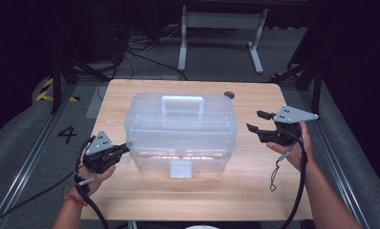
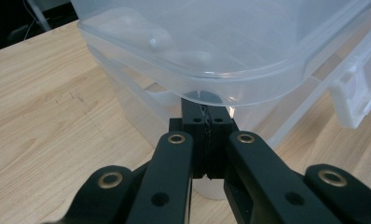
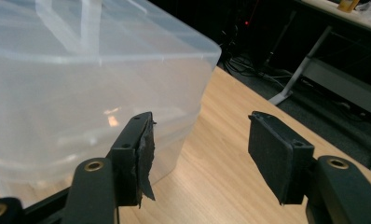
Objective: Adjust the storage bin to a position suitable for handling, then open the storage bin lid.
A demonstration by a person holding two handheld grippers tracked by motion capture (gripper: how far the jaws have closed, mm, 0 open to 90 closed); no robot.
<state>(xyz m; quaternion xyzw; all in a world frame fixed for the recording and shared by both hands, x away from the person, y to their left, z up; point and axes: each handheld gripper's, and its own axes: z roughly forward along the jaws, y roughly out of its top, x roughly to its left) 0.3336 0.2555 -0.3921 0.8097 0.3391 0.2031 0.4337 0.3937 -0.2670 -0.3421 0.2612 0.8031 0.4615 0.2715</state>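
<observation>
A clear plastic storage box (image 1: 181,124) with a carry handle (image 1: 181,99) on its lid and a front latch (image 1: 181,168) stands in the middle of the wooden table (image 1: 145,195). My left gripper (image 1: 127,145) is shut at the box's left front corner. In the left gripper view its closed tips (image 2: 207,112) sit just under the lid's rim on the box (image 2: 197,46), with the latch (image 2: 356,95) off to the right. My right gripper (image 1: 254,120) hovers to the right of the box, open with nothing between its pads (image 3: 277,158), and the box (image 3: 81,79) lies to the left of its jaws.
A small dark round thing (image 1: 229,94) lies on the table behind the box's right end. Bare wood runs along the front and right of the box. Beyond the table stand a white frame (image 1: 221,21) and loose cables on the floor.
</observation>
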